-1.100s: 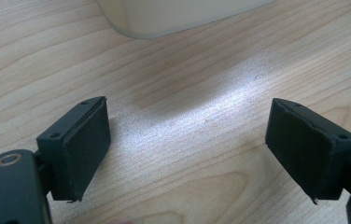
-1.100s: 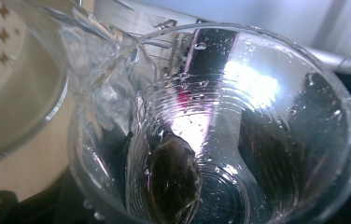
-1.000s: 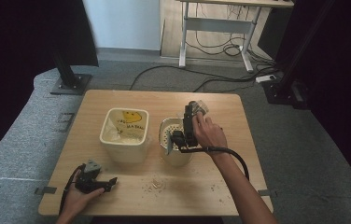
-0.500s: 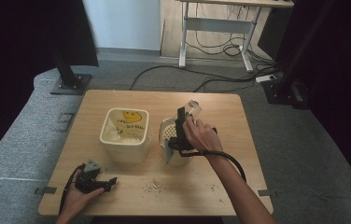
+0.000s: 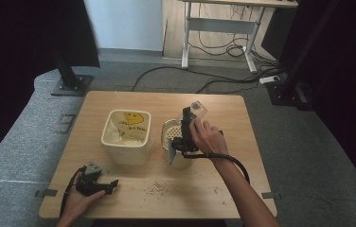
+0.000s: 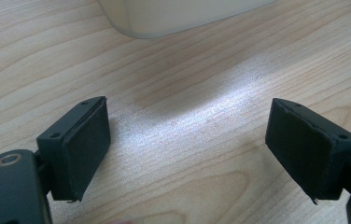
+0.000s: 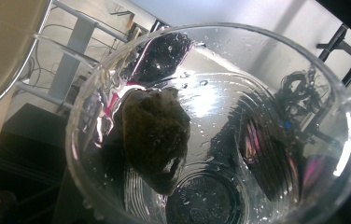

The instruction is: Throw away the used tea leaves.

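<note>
Table (image 5: 242, 189): pale wood, with a small scatter of crumbs (image 5: 157, 187) between the two forearms.
Bin (image 5: 125, 137): cream square tub lined with a smiley-face bag, standing ahead of the left jaws; its base edge shows at the top of the left gripper view.
Strainer bowl (image 5: 170, 142): perforated metal vessel directly under the right jaws.
Cup (image 7: 211, 126): clear plastic, wet inside, tipped on its side above the strainer bowl, mouth facing the right gripper's camera.
Lump (image 7: 155, 135): dark soggy clump stuck to the cup's inner wall, near the base.
Right gripper (image 5: 184, 130): jaws pinching the cup; the black pads show through its wall.
Left gripper (image 5: 111, 185): jaws spread wide, nothing between them, resting low on the table.
Risk: the lump looks stuck, so shaking harder may fling drips or drop it beside the strainer bowl; squeezing could buckle the thin cup.
</note>
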Motion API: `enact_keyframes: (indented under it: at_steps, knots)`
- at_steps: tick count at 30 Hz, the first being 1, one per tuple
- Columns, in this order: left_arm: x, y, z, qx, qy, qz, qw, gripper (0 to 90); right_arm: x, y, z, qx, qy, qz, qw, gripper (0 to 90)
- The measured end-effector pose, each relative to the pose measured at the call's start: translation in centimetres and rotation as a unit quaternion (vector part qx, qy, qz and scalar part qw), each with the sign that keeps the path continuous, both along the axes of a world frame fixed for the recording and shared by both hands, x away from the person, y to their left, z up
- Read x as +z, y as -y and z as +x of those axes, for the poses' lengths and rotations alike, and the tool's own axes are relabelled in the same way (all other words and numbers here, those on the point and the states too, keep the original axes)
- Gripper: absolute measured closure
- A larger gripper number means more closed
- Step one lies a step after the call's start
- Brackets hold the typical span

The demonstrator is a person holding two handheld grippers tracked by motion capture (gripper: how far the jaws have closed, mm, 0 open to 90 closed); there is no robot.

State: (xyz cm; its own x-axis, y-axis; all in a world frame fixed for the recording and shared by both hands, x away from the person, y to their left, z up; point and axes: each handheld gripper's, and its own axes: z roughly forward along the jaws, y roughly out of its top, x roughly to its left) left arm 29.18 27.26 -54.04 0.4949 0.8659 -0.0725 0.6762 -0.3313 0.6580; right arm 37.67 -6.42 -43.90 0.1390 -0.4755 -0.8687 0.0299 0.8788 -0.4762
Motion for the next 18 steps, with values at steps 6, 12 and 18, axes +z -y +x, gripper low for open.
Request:
enact_keyframes:
  at_steps: [6,12,18]
  knots:
    - [0.0,0.0,0.0,0.0,0.0,0.0,1.0,13.9,0.1,0.4,0.4,-0.008,0.027,-0.031,0.9991,41.4]
    - [0.0,0.0,0.0,0.0,0.0,0.0,1.0,13.9,-0.3,-0.6,0.4,0.008,0.063,-0.069,0.9956,42.0]
    - [0.0,-0.1,0.0,0.0,-0.001,-0.002,1.0,14.0,1.2,0.3,1.2,0.013,-0.01,0.042,0.999,41.7]
